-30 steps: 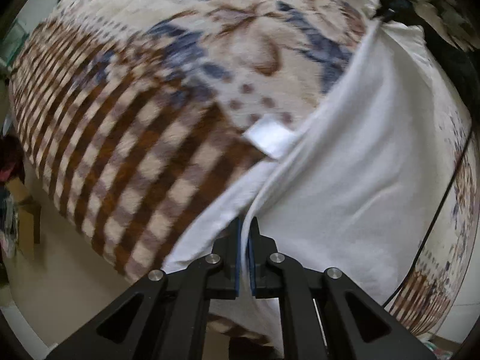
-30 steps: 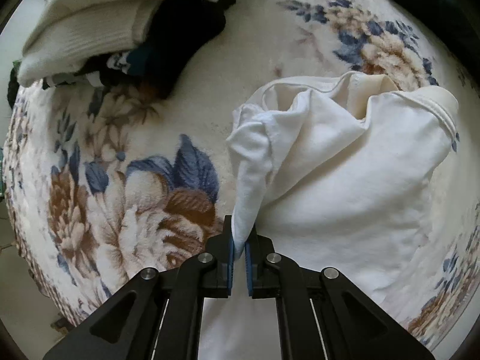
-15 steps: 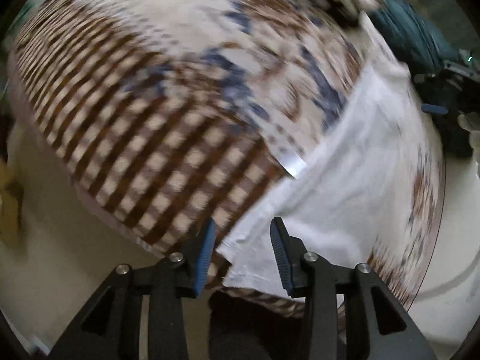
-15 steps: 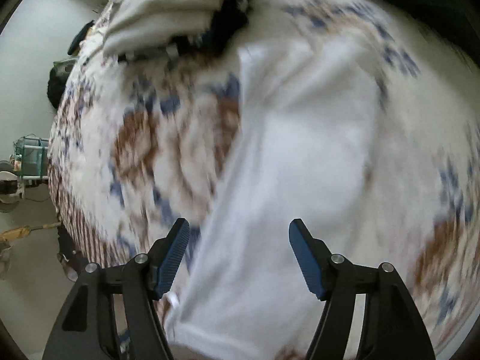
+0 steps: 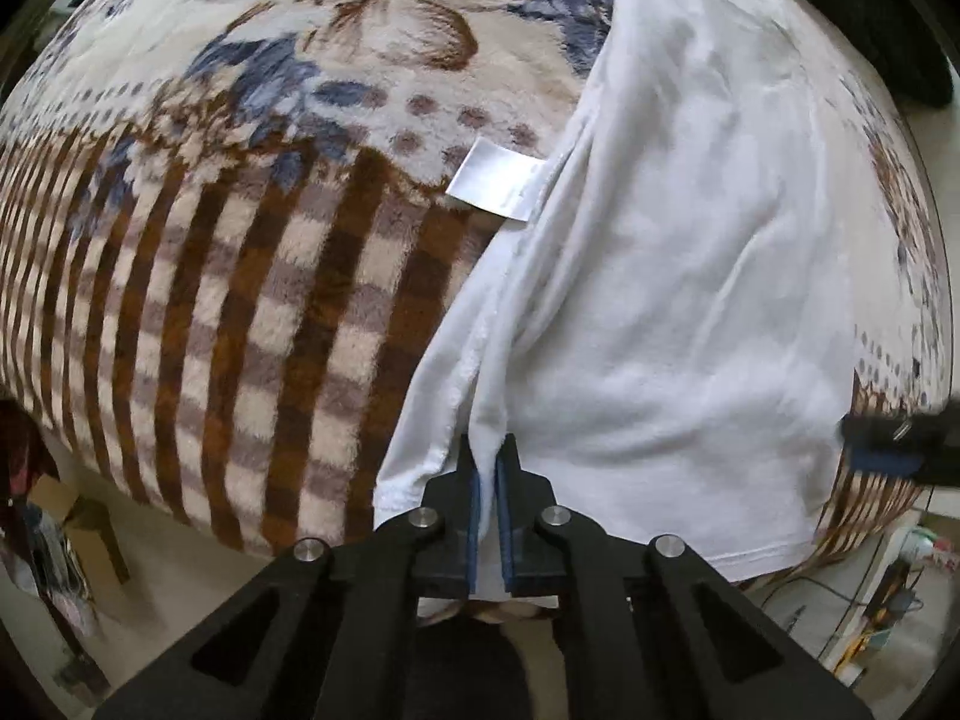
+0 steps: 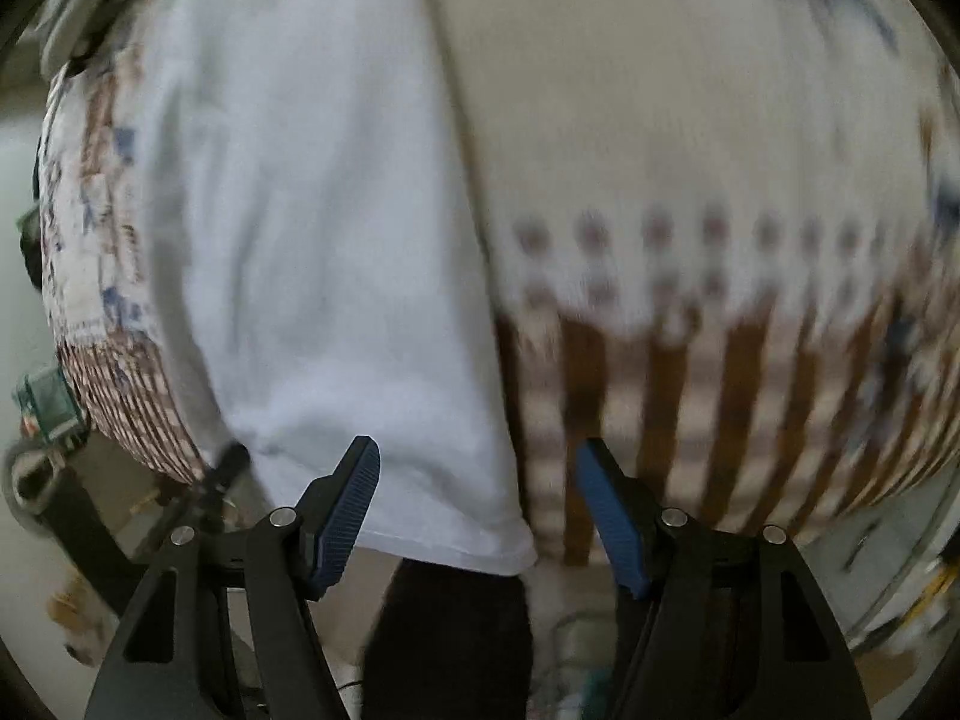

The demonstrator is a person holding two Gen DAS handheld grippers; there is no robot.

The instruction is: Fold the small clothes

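white garment [image 5: 690, 276]: 1 | care tag [image 5: 495, 180]: 1 | left tool [image 5: 487, 468]: 1, pinching hem

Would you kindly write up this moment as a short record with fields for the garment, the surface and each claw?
garment: white shirt, spread flat, white tag sticking out at its edge
surface: floral and checked blanket
left claw: shut on a ridge of the white shirt near its hem
right claw: open, above the shirt's hem corner, gripping nothing; view blurred
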